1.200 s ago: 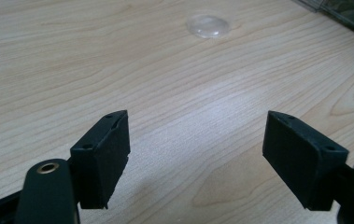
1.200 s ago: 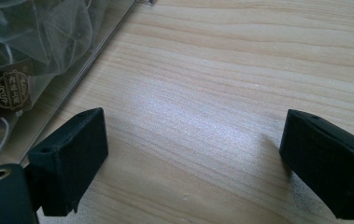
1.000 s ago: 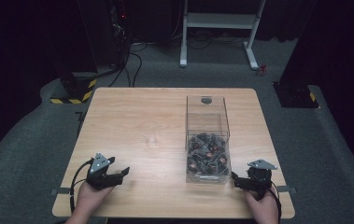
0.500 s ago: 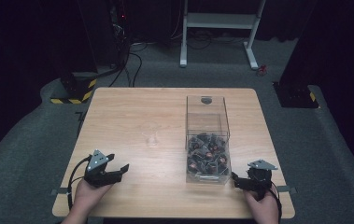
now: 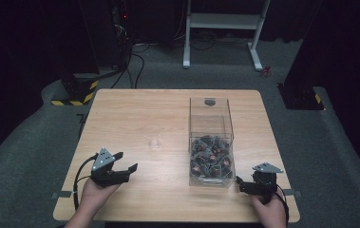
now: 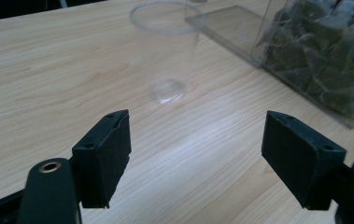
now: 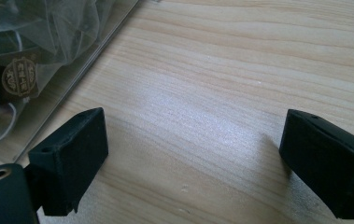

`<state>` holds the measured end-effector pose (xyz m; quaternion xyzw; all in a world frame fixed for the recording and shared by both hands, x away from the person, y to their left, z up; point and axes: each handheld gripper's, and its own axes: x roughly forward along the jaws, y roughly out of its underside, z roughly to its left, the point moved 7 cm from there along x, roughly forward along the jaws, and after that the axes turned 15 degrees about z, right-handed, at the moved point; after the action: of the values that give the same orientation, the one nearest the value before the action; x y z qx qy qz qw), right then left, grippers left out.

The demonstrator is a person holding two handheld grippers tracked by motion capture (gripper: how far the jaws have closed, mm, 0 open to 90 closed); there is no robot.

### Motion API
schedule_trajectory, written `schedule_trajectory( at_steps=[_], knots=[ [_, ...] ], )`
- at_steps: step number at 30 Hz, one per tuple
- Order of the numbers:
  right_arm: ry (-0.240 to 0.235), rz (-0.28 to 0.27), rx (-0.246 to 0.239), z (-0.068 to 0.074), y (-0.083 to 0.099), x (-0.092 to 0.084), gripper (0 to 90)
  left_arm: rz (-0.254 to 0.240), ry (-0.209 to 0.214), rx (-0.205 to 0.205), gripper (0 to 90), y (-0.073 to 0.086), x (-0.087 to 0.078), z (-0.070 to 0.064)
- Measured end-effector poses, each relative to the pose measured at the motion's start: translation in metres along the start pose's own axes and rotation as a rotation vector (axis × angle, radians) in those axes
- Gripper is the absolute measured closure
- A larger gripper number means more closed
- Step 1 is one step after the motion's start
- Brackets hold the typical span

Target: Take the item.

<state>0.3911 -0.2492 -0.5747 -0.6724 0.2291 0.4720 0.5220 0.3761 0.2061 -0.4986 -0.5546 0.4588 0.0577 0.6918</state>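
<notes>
Jaws of the left gripper [image 5: 123, 167] stood spread and empty near the bench's front-left corner; we saw the clear plastic cup [image 6: 167, 51] upright ahead of them, apart, beside the clear box [image 5: 211, 142] of sachets [image 6: 333, 56]. Right gripper [image 5: 244, 184], also spread, sat just beside the box's front corner. One sachet tag [image 7: 18, 74] bore unreadable print.

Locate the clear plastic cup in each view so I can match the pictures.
High view: the clear plastic cup stands upright mid-table, left of the clear plastic box of tea bags, ahead of the left hand-held gripper.
Left gripper view: the cup is top centre, beyond the open jaws.
Right gripper view: not in it.
Shared landmark: the box of tea bags, at right in the left gripper view, at upper left in the right gripper view.
</notes>
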Motion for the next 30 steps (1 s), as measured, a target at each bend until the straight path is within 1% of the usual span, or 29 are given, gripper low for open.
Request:
schedule_trajectory(
  at_steps=[1,2,6,10,12,17,24,26,27,29,30],
  knots=[
    [-0.001,0.002,0.006,0.0,0.001,0.0,7.9,0.0,-0.005,0.011,23.9,-0.005,0.002,-0.004],
    [0.008,0.0,0.023,0.001,0.001,-0.001,7.8,-0.001,-0.011,0.019,22.9,-0.007,0.003,-0.004],
    [0.013,0.002,0.027,0.001,0.002,-0.001,7.7,-0.004,-0.009,0.031,22.8,-0.017,0.009,-0.01],
    [0.017,0.0,0.036,0.002,0.001,0.0,7.6,-0.013,0.002,0.044,23.0,-0.027,0.012,-0.015],
    [0.018,-0.001,0.035,0.002,0.001,0.0,7.6,-0.024,0.022,0.037,23.6,-0.032,0.013,-0.017],
    [0.019,-0.001,0.037,0.002,0.001,0.0,7.7,-0.044,0.032,0.033,23.1,-0.042,0.013,-0.024],
    [0.018,0.001,0.042,0.002,0.002,-0.001,7.6,-0.03,0.052,0.036,21.3,-0.049,0.013,-0.032],
    [0.018,0.001,0.042,0.002,0.002,-0.001,7.7,-0.03,0.057,0.035,20.3,-0.051,0.014,-0.034],
    [0.019,0.0,0.04,0.002,0.002,-0.001,7.7,-0.029,0.068,0.037,19.8,-0.053,0.014,-0.037],
    [0.018,0.001,0.042,0.002,0.002,-0.001,7.6,-0.029,0.071,0.039,18.5,-0.056,0.014,-0.04],
    [0.019,0.0,0.04,0.002,0.001,-0.001,7.7,-0.036,0.079,0.035,18.4,-0.058,0.014,-0.041]
  ],
)
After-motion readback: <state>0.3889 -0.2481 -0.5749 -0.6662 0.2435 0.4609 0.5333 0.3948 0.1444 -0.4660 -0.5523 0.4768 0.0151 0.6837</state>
